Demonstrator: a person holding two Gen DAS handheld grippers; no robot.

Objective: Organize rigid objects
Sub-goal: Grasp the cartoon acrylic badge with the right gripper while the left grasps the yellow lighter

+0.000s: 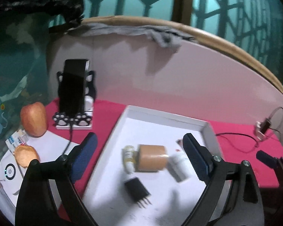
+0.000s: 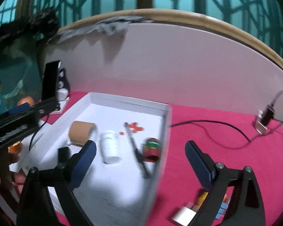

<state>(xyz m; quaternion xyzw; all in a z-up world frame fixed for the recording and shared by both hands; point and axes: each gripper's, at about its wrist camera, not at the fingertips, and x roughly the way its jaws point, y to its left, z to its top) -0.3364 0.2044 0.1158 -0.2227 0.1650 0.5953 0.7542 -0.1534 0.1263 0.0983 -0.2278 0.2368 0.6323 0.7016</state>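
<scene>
A white tray [image 1: 166, 115] lies on the pink cloth. In it are a tan tape roll [image 1: 151, 158], a small yellowish bottle [image 1: 129, 158], a white bottle [image 1: 178, 166] and a black three-pronged piece [image 1: 136, 190]. My left gripper [image 1: 139, 137] hangs open above them, holding nothing. In the right wrist view the tray [image 2: 126, 101] also holds a black pen [image 2: 135, 150] and a red-and-green object [image 2: 151, 147], beside the tape roll [image 2: 81, 133] and white bottle [image 2: 110, 146]. My right gripper [image 2: 139, 144] is open and empty over the tray's right wall.
A phone on a paw-print stand [image 1: 73, 94] and an apple [image 1: 34, 120] stand left of the tray. A cable with a small device [image 2: 264, 118] lies at the right. A white block [image 2: 184, 214] and small coloured pieces [image 2: 203, 197] lie on the cloth. A white board backs the scene.
</scene>
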